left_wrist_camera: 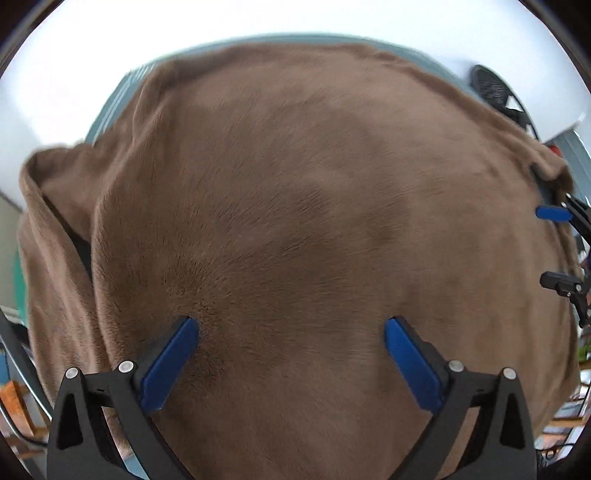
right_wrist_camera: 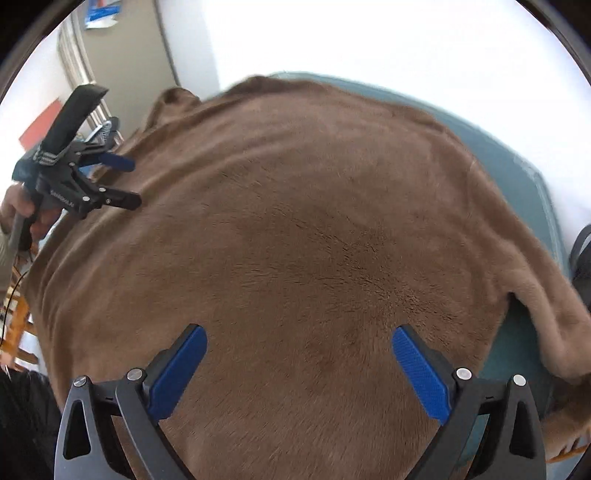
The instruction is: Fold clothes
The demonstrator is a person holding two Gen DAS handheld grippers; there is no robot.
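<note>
- brown fleece top lies spread flat over the teal counter
- left tongs and right tongs both gape wide, empty — fleece directly below
- a sleeve flops nearest the right tongs

Brown garment plush matt cloth (short nap), teal surface smooth

Both views are brightly and evenly lit — the white wall behind the brown fleece garment is blown out to glare. Only faint shading is seen across the fleece. Strong fisheye bending and slight blur are noted toward its edges.
</note>
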